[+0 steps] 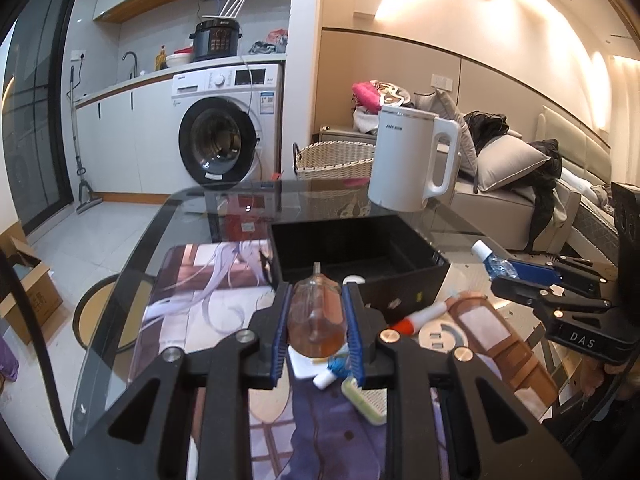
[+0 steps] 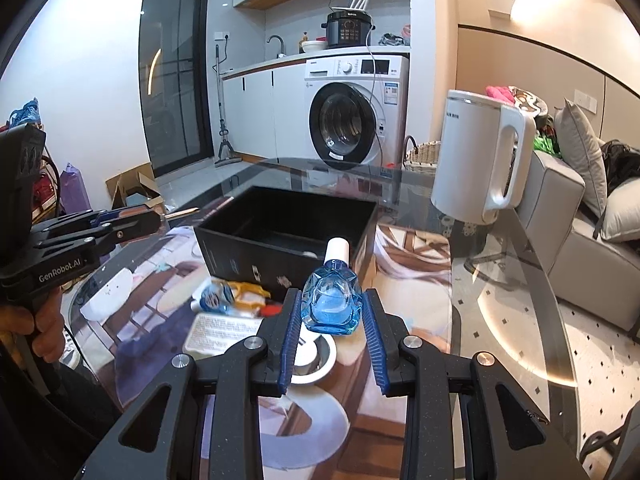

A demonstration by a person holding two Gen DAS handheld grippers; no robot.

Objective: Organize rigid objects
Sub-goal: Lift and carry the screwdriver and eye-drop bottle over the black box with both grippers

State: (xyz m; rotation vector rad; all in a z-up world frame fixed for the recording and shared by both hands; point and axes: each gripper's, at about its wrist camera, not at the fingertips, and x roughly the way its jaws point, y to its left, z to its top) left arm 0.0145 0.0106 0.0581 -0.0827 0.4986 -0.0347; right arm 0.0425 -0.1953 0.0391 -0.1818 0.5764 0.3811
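Observation:
My left gripper (image 1: 317, 298) is shut on a clear bottle of amber liquid (image 1: 317, 320) and holds it above the mat, just short of the open black box (image 1: 356, 258). My right gripper (image 2: 331, 300) is shut on a blue faceted bottle with a white cap (image 2: 331, 300), near the black box (image 2: 288, 240). The right gripper with the blue bottle also shows at the right of the left wrist view (image 1: 500, 266). The left gripper shows at the left of the right wrist view (image 2: 160, 216).
A white kettle (image 1: 412, 160) stands at the far edge of the glass table (image 1: 168, 216). Small tubes (image 1: 420, 316), a green brush (image 1: 366, 400), a white card (image 2: 224, 330) and packets (image 2: 232, 296) lie on the printed mat before the box. A round metal socket (image 2: 316, 360) sits in the tabletop.

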